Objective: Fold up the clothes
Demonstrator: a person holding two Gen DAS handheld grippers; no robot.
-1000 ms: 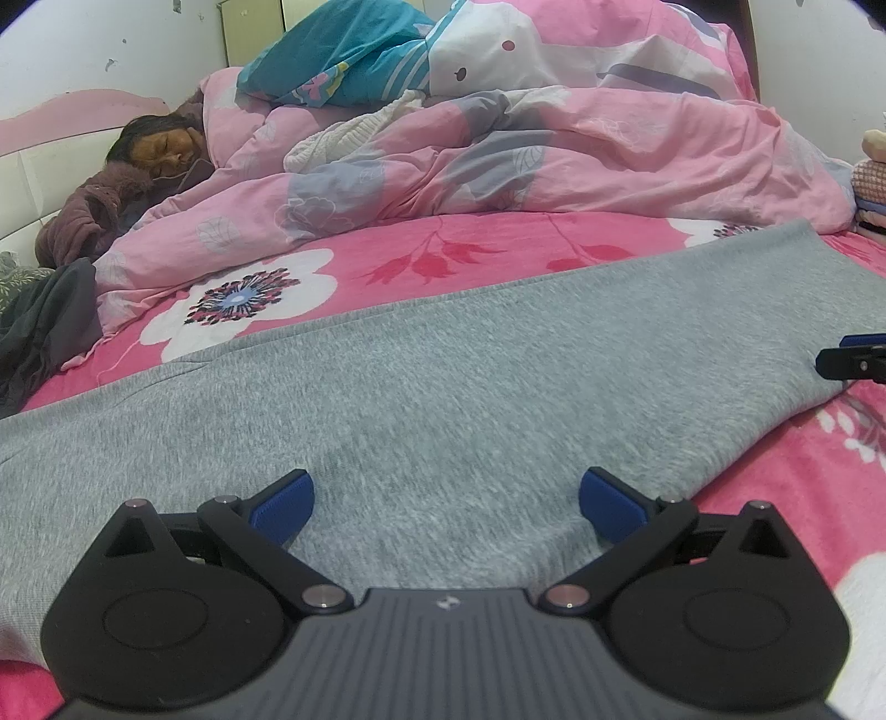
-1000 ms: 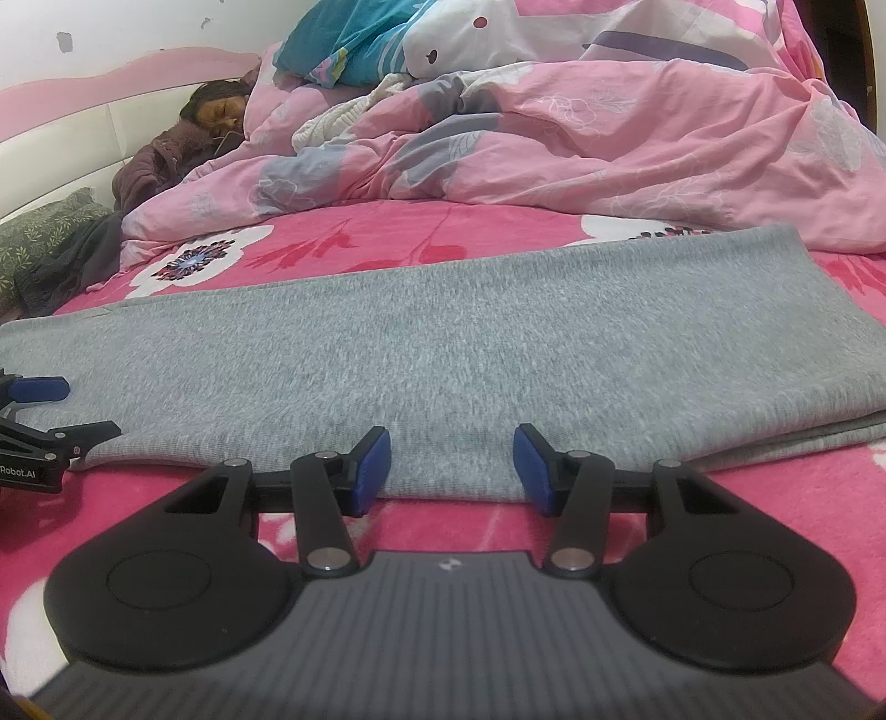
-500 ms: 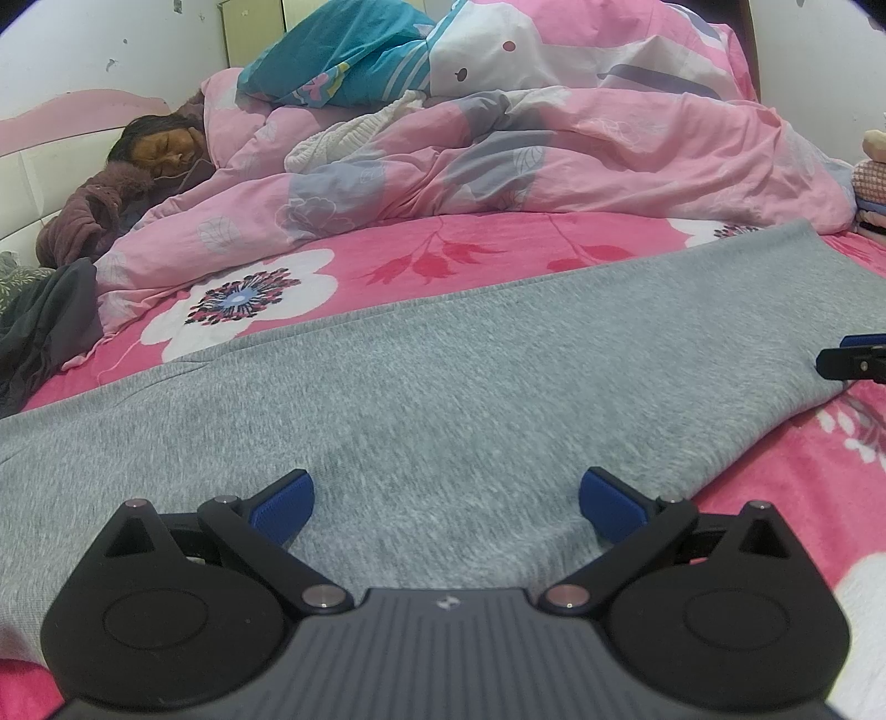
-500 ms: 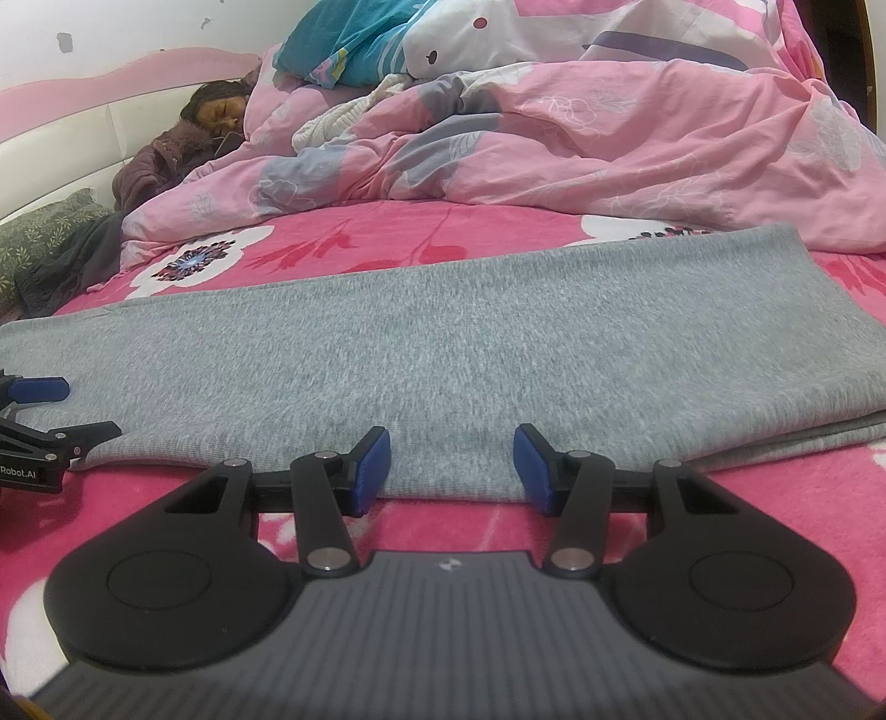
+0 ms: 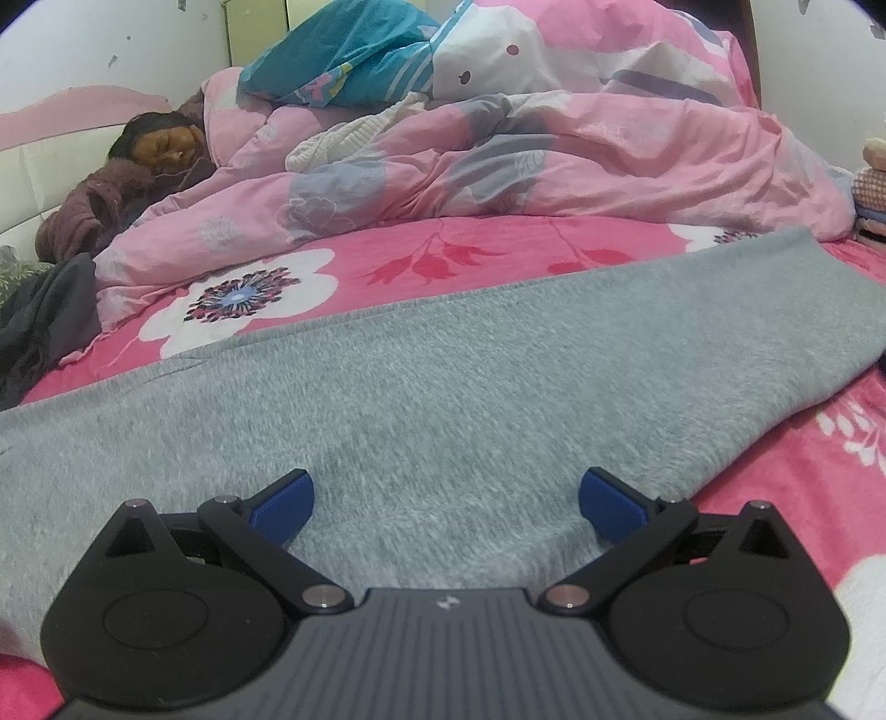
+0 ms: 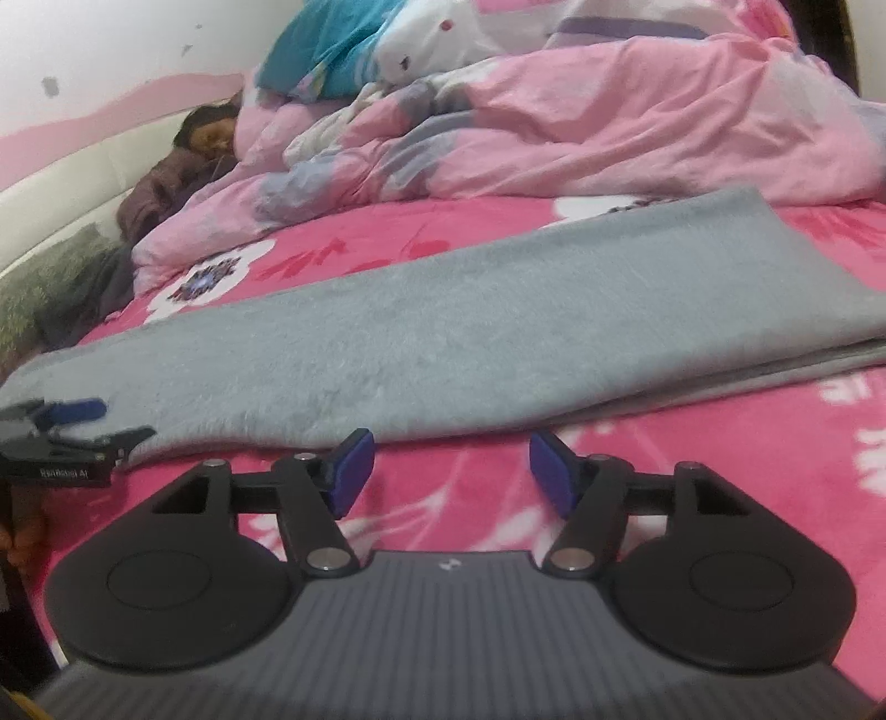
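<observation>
A long grey garment (image 5: 470,376) lies flat across the pink flowered bedsheet (image 5: 443,260), folded lengthwise with a second layer showing under its right end (image 6: 747,382). My left gripper (image 5: 446,507) hovers over the garment's near edge, open wide, with only cloth below its blue pads (image 5: 282,507). My right gripper (image 6: 451,471) sits just short of the near edge of the garment (image 6: 470,327), above bare sheet. Its jaws are opening and nothing is between them. In the right wrist view the left gripper (image 6: 72,421) shows at the garment's left end.
A person (image 5: 160,149) sleeps at the back left under a rumpled pink duvet (image 5: 554,166) with a teal pillow (image 5: 343,50) on top. Dark clothing (image 5: 44,315) lies at the left edge, and a soft toy (image 5: 872,183) at the right.
My right gripper has pulled back off the garment's edge onto the sheet, tilted slightly, and its jaws have widened. Its tip has left the left wrist view. The left gripper has stayed still.
</observation>
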